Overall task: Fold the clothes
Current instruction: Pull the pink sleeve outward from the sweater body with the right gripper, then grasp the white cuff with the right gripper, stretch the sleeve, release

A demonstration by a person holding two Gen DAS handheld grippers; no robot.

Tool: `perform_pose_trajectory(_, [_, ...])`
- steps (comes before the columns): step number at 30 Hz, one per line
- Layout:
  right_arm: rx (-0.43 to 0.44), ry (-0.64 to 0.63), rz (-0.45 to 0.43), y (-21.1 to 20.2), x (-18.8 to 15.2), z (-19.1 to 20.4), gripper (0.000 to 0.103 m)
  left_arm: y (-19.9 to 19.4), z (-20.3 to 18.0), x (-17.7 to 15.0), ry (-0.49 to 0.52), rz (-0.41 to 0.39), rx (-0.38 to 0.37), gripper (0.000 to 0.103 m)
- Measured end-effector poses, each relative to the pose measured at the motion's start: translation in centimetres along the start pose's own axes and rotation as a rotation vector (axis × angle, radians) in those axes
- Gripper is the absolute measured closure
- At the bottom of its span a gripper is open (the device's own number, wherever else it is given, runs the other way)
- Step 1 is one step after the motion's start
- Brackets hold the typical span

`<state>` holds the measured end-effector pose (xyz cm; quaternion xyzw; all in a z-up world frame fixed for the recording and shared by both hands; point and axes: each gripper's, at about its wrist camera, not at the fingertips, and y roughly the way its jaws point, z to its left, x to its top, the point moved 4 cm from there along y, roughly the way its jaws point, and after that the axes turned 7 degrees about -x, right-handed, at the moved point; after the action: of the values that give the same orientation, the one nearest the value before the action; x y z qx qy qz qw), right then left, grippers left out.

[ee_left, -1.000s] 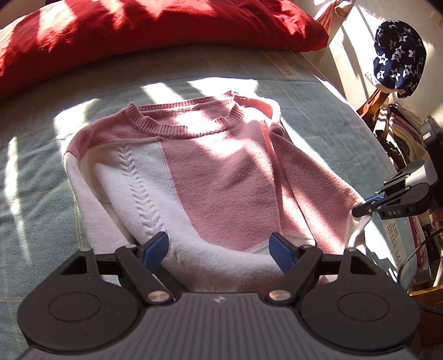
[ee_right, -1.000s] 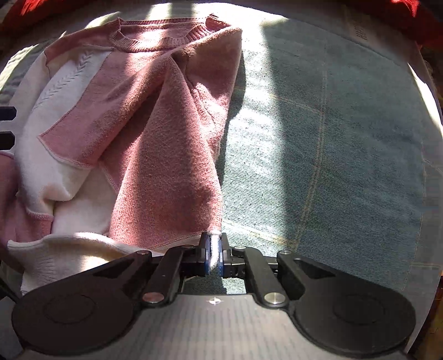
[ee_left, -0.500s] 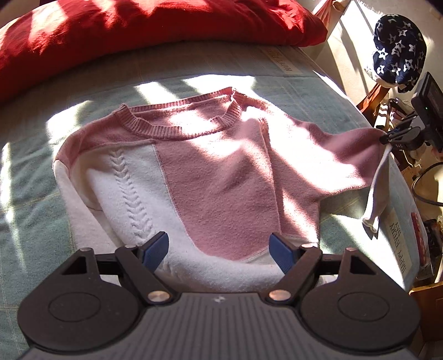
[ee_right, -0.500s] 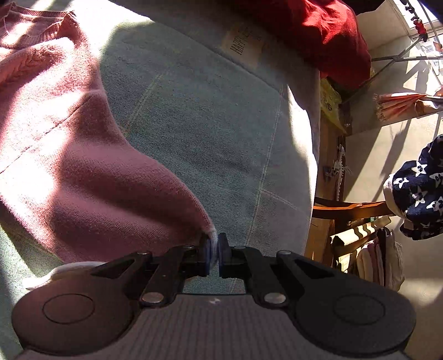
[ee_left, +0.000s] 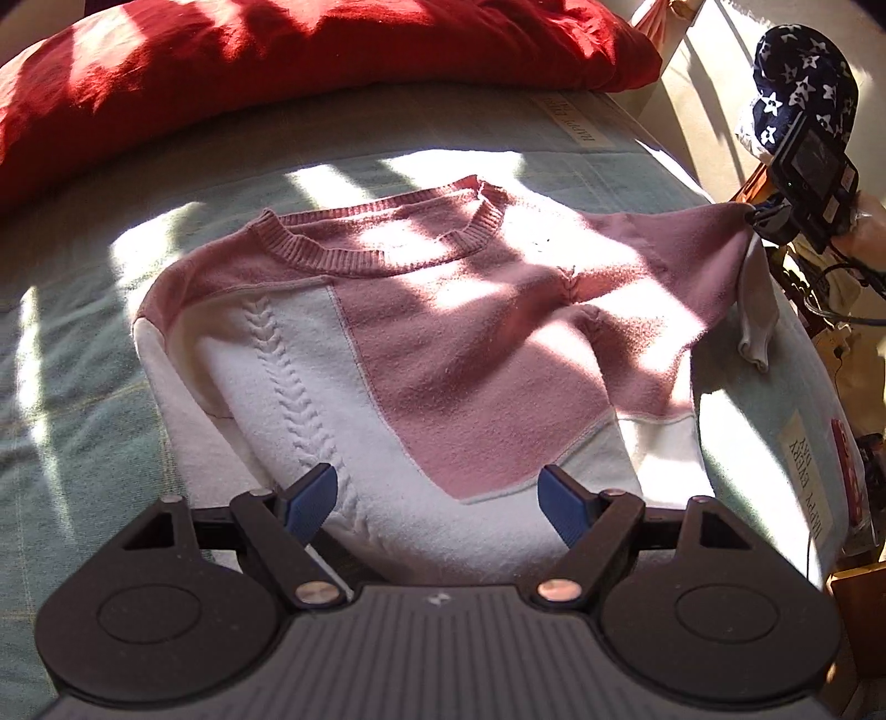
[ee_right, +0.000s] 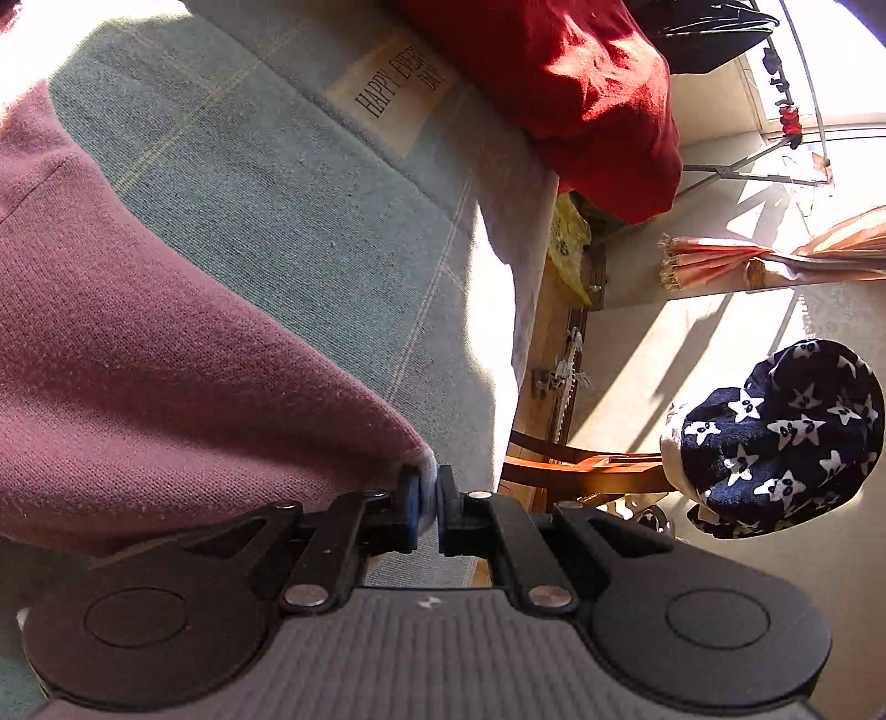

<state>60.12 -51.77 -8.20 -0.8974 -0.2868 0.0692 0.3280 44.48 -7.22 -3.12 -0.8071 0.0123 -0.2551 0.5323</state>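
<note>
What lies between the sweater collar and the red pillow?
Only bare green bedcover, partly sunlit, separates the sweater collar from the red pillow; the left wrist view shows it.

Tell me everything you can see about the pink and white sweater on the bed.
The sweater is a soft knit, pink with white panels, a ribbed pink neckband and a raised cable braid down one white panel. It lies face up on the green bedspread, its hem toward the open left gripper, which does not touch it. One pink sleeve is pulled out sideways, its white cuff pinched in the right gripper.
</note>
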Motion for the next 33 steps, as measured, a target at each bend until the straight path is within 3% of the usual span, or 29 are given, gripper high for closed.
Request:
perform_pose_trajectory(2, [0.008, 0.011, 0.003, 1.0, 0.6, 0.3, 0.096, -0.1, 0.2, -0.2, -0.008, -0.002, 0.002, 0.024])
perform_pose_trajectory(6, [0.115, 0.047, 0.037, 1.6, 0.8, 2.1, 0.089, -0.3, 0.7, -0.4, -0.023, -0.008, 0.000, 0.024])
perform_pose_trajectory(8, [0.153, 0.079, 0.025, 0.6, 0.5, 2.6, 0.071, -0.5, 0.9, -0.6, -0.027, -0.007, 0.001, 0.024])
perform_pose_trajectory(14, [0.291, 0.339, 0.023, -3.1, -2.5, 0.0, 0.054, -0.6, 1.0, -0.8, -0.034, -0.008, -0.005, 0.024])
perform_pose_trajectory(19, [0.539, 0.523, 0.081, -4.3, -6.1, 1.0, 0.054, -0.5, 0.9, -0.9, -0.034, -0.007, -0.013, 0.024])
perform_pose_trajectory(24, [0.618, 0.503, 0.145, -3.5, -7.6, 5.1, 0.054, 0.0, 0.0, -0.6, -0.020, -0.001, -0.020, 0.024])
perform_pose_trajectory(27, [0.564, 0.429, 0.140, -3.8, -7.9, 6.3, 0.061, 0.3, -0.4, -0.6, -0.010, 0.009, -0.018, 0.024])
perform_pose_trajectory(28, [0.535, 0.401, 0.136, -4.0, -8.0, 6.5, 0.084, 0.3, -0.5, -0.6, -0.007, 0.011, -0.018, 0.024])
perform_pose_trajectory(29, [0.509, 0.388, 0.134, -4.2, -8.1, 6.1, 0.096, 0.4, -0.6, -0.5, -0.006, 0.013, -0.018, 0.024])
perform_pose_trajectory(33, [0.441, 0.415, 0.140, -4.3, -9.2, 2.8, 0.096, 0.5, -0.8, -0.5, -0.003, 0.016, -0.019, 0.024])
